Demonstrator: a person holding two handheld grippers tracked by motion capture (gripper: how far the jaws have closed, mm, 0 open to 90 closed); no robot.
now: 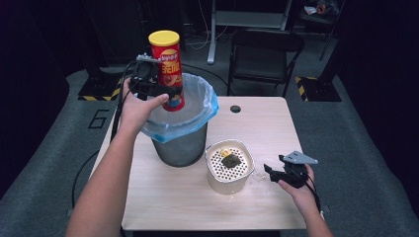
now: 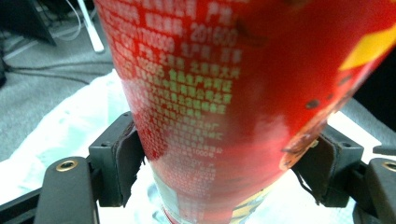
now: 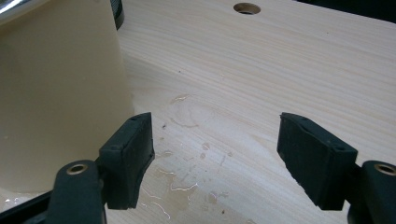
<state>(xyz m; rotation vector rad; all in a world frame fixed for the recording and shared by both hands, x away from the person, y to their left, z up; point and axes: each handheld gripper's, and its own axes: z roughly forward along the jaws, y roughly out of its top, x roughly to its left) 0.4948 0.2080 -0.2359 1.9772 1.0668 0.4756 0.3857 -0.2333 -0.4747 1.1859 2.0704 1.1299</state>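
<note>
Red crisp can [image 1: 168,69] clamped in left gripper [image 1: 150,84] over bag-lined bin [image 1: 185,123], cream strainer tub [image 1: 228,165] holding scraps, right gripper [image 1: 276,173] agape, empty.

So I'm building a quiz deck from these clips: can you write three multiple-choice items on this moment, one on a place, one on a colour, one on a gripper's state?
1. Where is the red chip can?
A. Lying on the table
B. Held upright over the lined bin
C. Inside the cream strainer container

2. What colour is the can's lid?
A. Yellow
B. Blue
C. Black

3. How does the right gripper stand?
A. Shut on the can
B. Shut on the container
C. Open, holding nothing

Answers:
1. B: the high view shows the left gripper holding the can upright above the bin's bag-lined mouth.
2. A: the lid on top is yellow in the high view.
3. C: in the right gripper view its jaws stand apart over the wet table, beside the cream container.
</note>
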